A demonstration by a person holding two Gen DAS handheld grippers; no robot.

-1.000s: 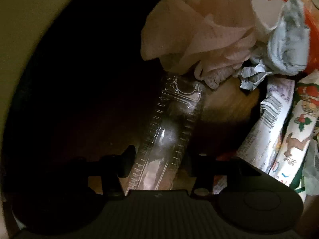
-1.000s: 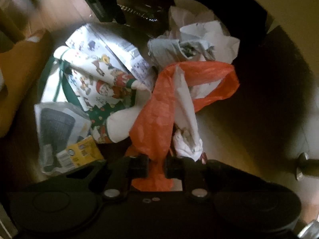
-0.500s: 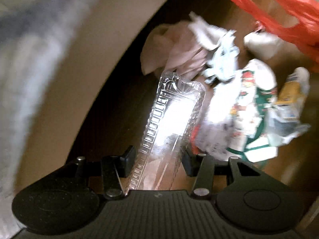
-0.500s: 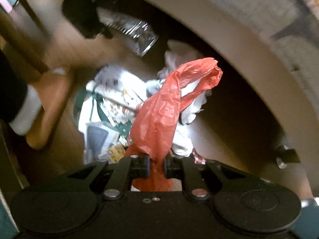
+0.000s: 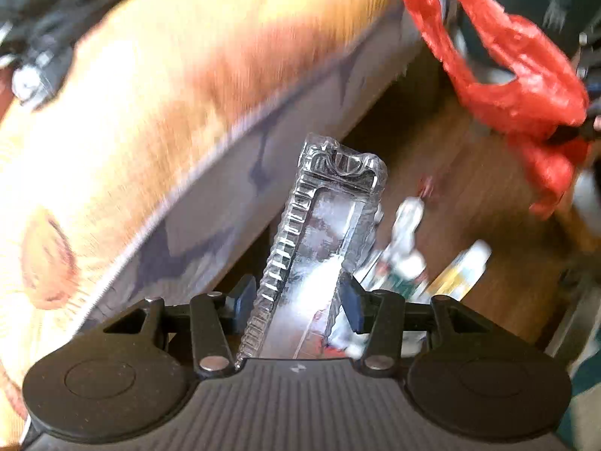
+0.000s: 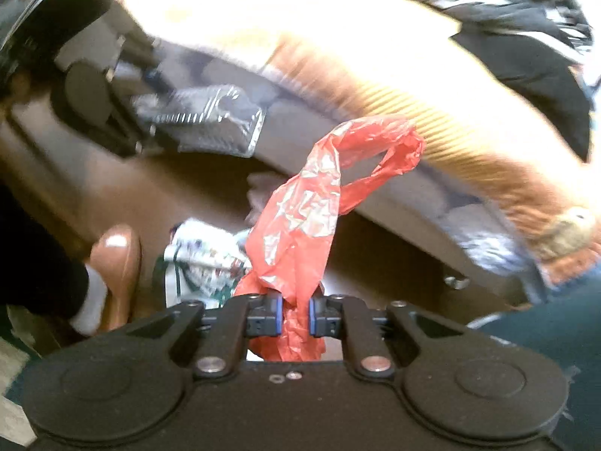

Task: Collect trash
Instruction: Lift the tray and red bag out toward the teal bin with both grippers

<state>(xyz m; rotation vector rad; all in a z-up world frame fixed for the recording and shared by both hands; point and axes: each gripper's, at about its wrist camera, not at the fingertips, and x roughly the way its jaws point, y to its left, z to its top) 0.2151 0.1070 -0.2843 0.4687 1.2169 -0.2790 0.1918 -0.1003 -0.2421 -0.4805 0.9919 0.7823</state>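
Note:
My left gripper point(image 5: 296, 300) is shut on a clear ribbed plastic tray point(image 5: 319, 248) and holds it up off the floor; the tray also shows in the right wrist view point(image 6: 210, 120). My right gripper point(image 6: 295, 314) is shut on a crumpled red plastic bag point(image 6: 308, 210), which hangs lifted in the air; the bag also shows at the upper right of the left wrist view point(image 5: 503, 71). More trash lies on the wooden floor below: printed wrappers point(image 5: 402, 259) and a yellow-and-white packet point(image 5: 462, 267); the wrappers also show in the right wrist view point(image 6: 203, 259).
A bed or sofa with an orange-and-cream cover point(image 5: 150, 112) fills the left; it fills the upper right of the right wrist view point(image 6: 413, 86). A person's foot in a brown slipper point(image 6: 116, 263) stands on the floor beside the trash. A dark garment point(image 6: 526, 45) lies on the cover.
Both grippers have risen from the dark floor under the furniture into the light, carrying the clear tray and the red bag up and away from the trash pile.

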